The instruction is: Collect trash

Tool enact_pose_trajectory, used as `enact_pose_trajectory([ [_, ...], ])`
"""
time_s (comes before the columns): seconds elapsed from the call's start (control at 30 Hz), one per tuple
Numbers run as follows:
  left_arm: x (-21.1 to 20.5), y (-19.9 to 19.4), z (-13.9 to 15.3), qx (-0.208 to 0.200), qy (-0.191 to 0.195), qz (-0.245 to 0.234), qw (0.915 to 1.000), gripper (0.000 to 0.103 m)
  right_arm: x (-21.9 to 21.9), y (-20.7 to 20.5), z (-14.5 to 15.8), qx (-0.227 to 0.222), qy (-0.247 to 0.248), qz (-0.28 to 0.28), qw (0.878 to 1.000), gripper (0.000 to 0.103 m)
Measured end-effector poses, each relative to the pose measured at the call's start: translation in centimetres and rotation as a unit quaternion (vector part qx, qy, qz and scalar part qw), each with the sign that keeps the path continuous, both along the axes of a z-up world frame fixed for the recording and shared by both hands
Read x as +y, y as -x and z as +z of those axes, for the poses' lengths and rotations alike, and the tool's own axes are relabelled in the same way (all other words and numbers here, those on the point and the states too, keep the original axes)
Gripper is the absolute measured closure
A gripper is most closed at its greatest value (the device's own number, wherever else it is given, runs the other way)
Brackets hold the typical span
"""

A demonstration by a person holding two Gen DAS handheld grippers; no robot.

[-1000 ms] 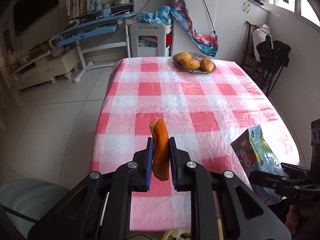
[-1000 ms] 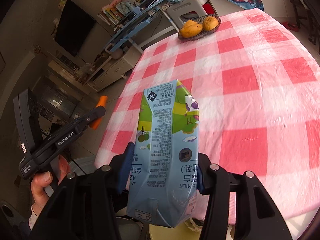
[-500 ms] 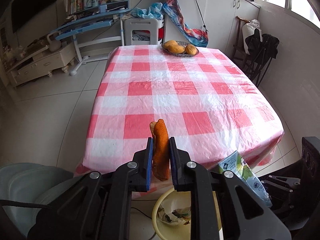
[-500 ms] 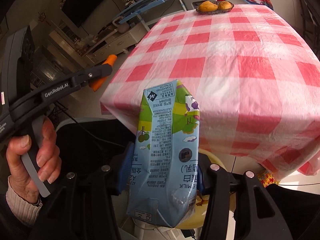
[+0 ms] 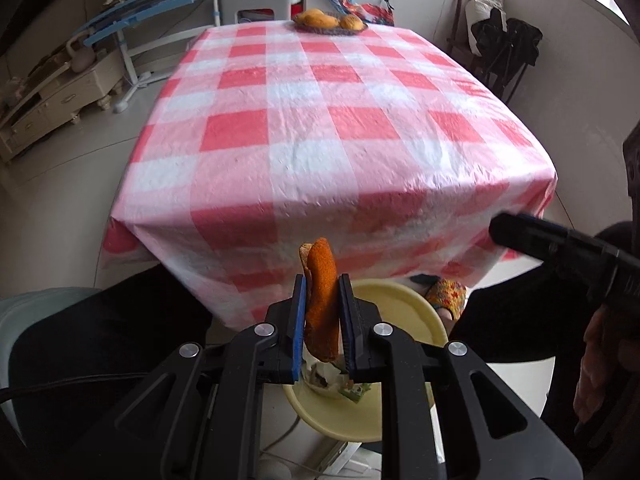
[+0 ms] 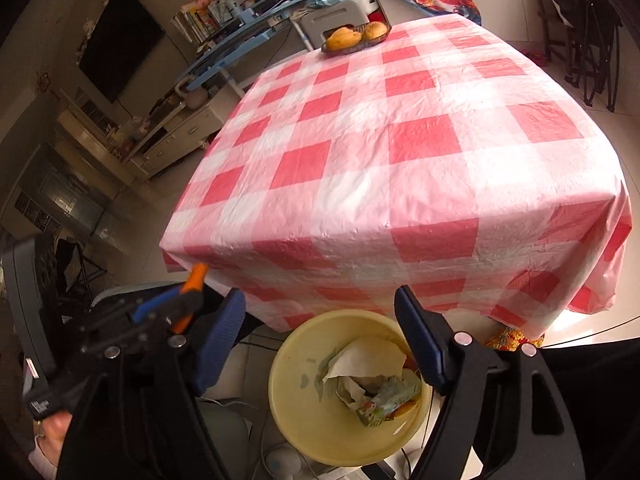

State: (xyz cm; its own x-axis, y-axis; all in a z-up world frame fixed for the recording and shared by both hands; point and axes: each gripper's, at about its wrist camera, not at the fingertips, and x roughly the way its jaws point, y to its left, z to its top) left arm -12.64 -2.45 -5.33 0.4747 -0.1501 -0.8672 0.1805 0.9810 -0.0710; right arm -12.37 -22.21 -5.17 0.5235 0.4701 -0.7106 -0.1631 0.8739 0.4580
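Orange peel (image 5: 320, 300) is held between closed jaws of left gripper (image 5: 321, 320) above yellow bin (image 6: 296, 364). Peel judged light, soft, gripped mid-length. Right gripper (image 6: 320, 344) jaws are opened, empty.

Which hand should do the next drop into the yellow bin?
Left. The left hand-held gripper holds the orange peel above the bin; the right hand-held gripper is open and empty.

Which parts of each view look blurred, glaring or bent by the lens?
Left wrist view: tablecloth slightly motion-blurred, orange peel sharp, walls bowed by fisheye. Right wrist view: glare on the tablecloth's right corner, dim room at left, bin clear.
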Motion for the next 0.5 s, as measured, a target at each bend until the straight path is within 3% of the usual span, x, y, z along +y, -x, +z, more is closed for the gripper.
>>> enact_pose_trajectory([
  [0.13, -0.8, 0.6, -0.8, 0.013, -0.004, -0.020, 0.9997, 0.084, -0.7, 0.1, 0.2, -0.010, 0.000, -0.017, 1.000, 0.026],
  [0.17, -0.7, 0.7, -0.6, 0.008, 0.002, -0.021, 0.9997, 0.080, -0.8, 0.2, 0.4, -0.013, 0.003, -0.022, 1.000, 0.026],
  [0.3, 0.4, 1.3, 1.2, -0.039, 0.031, 0.000, 0.9988, 0.045, -1.0, 0.8, 1.4, -0.046, 0.027, -0.033, 0.998, 0.023],
  [0.5, 1.1, 2.2, 3.6, -0.104, 0.034, 0.023, 0.9938, 0.033, -0.3, 1.6, 2.6, -0.096, 0.065, -0.037, 0.993, 0.020],
])
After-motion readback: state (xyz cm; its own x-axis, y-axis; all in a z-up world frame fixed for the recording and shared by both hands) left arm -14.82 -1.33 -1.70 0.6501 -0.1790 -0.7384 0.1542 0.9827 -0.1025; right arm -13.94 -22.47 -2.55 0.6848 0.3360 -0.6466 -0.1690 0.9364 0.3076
